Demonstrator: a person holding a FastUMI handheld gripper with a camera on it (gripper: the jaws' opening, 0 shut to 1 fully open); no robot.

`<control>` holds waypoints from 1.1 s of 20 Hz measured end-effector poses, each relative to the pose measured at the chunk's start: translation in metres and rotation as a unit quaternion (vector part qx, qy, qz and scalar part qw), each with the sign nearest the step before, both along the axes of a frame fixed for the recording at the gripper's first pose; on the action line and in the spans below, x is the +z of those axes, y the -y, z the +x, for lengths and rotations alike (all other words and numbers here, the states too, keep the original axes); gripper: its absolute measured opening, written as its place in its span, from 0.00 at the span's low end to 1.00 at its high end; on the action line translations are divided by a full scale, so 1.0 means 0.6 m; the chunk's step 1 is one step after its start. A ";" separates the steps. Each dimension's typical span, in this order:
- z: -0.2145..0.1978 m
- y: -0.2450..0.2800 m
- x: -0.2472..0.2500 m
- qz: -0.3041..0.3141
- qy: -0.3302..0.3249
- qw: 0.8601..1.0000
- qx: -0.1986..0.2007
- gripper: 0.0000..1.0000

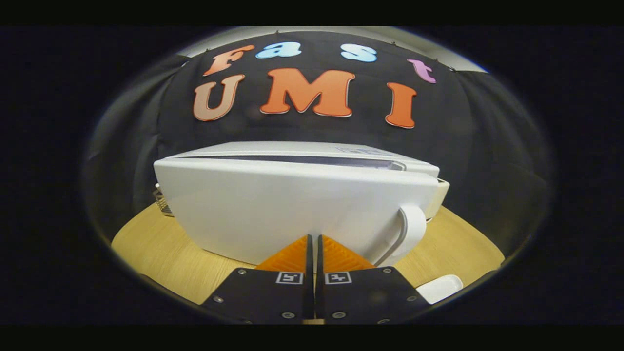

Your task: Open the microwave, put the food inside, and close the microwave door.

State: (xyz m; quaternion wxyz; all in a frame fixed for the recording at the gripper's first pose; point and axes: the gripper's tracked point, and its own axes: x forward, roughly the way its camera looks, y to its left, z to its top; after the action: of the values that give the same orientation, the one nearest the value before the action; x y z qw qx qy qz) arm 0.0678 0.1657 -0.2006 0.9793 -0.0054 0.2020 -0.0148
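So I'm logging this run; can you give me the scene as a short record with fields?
microwave: white, on wooden table, door shut
door handle: white, ahead and right of the fingers
gripper: fingers closed together, holding nothing, tips right at the door front
white dish: on table, right of the gripper; contents not visible
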 end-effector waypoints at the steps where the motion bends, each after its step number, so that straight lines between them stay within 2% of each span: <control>1: 0.011 0.001 -0.001 0.004 -0.001 1.000 0.010 0.02; 6: 0.048 0.013 -0.002 0.074 -0.003 0.996 0.045 0.01; 10: 0.069 0.015 -0.002 0.065 0.012 0.996 0.061 0.01; 11: 0.044 0.016 0.009 0.075 0.004 0.996 0.057 0.02; 13: 0.066 0.016 -0.002 0.070 0.009 0.996 0.063 0.02; 15: 0.053 0.020 0.010 0.086 0.009 0.994 0.068 0.02; 17: 0.032 0.032 0.038 0.100 0.019 0.992 0.074 0.09; 22: -0.031 0.070 0.138 0.093 0.069 0.989 0.094 0.55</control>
State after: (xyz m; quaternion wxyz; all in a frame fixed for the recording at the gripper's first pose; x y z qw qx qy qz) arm 0.0492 0.1235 -0.1175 0.9841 0.0675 0.1333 0.0958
